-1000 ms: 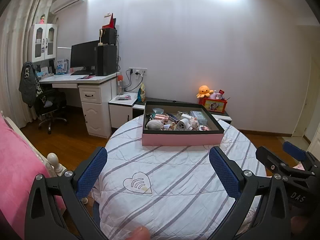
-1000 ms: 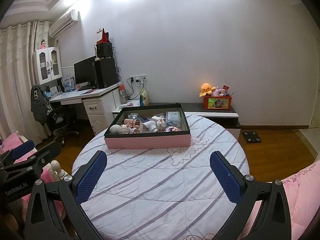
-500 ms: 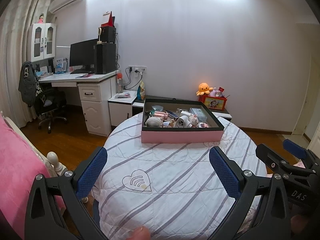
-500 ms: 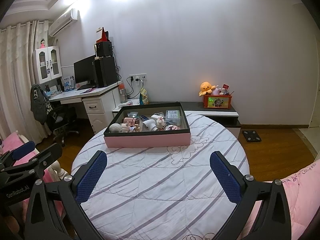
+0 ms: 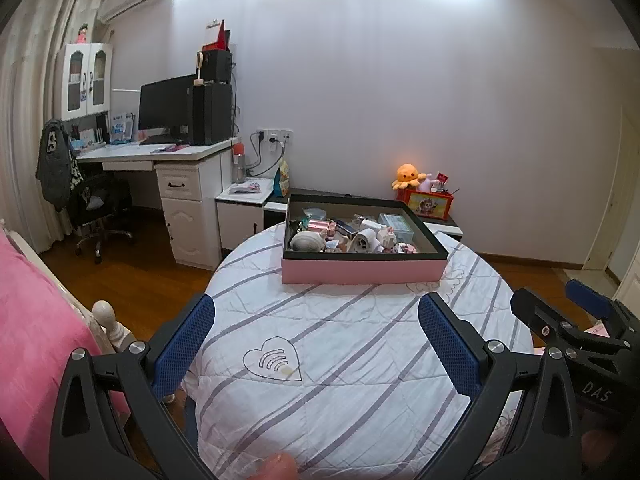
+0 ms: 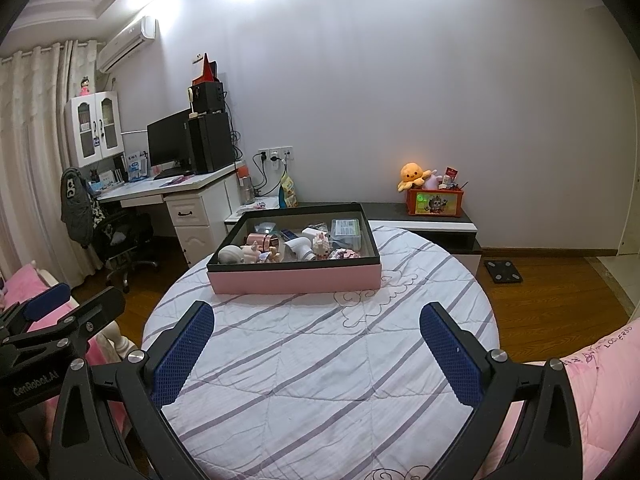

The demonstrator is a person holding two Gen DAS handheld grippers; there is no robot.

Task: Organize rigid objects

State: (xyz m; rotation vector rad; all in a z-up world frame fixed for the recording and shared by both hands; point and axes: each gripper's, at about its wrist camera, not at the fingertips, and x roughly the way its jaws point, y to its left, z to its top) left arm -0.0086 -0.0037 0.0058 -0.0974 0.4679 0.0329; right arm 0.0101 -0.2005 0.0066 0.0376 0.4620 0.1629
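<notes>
Nothing between fingers and pink box (image 5: pixel 362 271) of jumbled trinkets on striped counter (image 5: pixel 340 344); left gripper (image 5: pixel 316 344) and right gripper (image 6: pixel 316 344) spread wide, empty.

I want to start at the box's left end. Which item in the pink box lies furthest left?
The grey-white rounded lump at the front-left corner of the pink box; the pink figurines, white device and clear case all sit further right.
</notes>
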